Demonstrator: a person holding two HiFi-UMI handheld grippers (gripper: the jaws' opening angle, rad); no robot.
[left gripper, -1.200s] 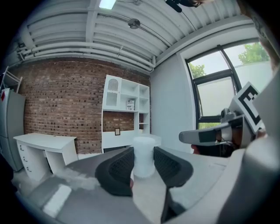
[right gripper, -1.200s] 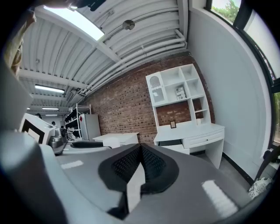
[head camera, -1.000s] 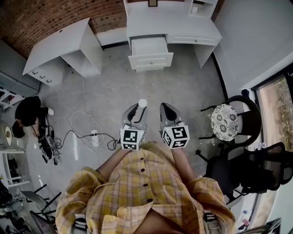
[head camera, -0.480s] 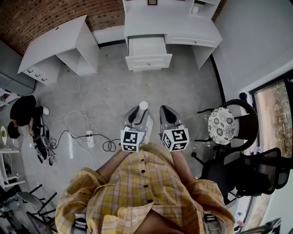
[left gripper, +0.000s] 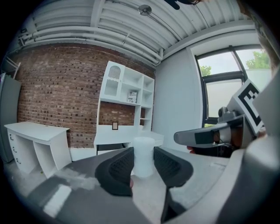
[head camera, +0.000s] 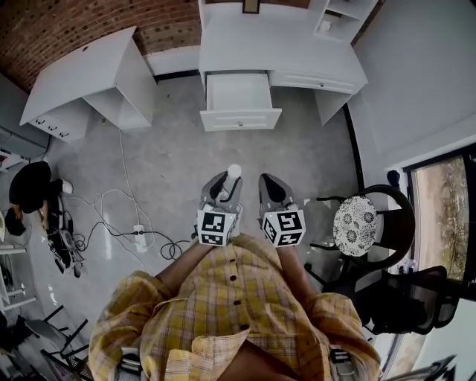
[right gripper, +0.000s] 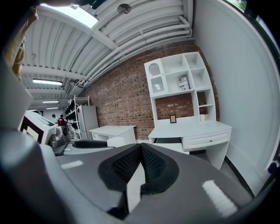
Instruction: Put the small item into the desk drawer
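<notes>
Looking down, the head view has the left gripper [head camera: 225, 183] carrying the small white item [head camera: 233, 171] over the floor, well short of the open drawer [head camera: 238, 95] under the tabletop [head camera: 290, 48], with the right gripper [head camera: 269, 184] just beside it. The left gripper view shows its jaws clamped on that item's sides. The right gripper view shows jaws pressed together.

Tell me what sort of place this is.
Probably an office-style workroom: a white desk with its drawer pulled open stands against a brick wall, and a black office chair sits at the side.
</notes>
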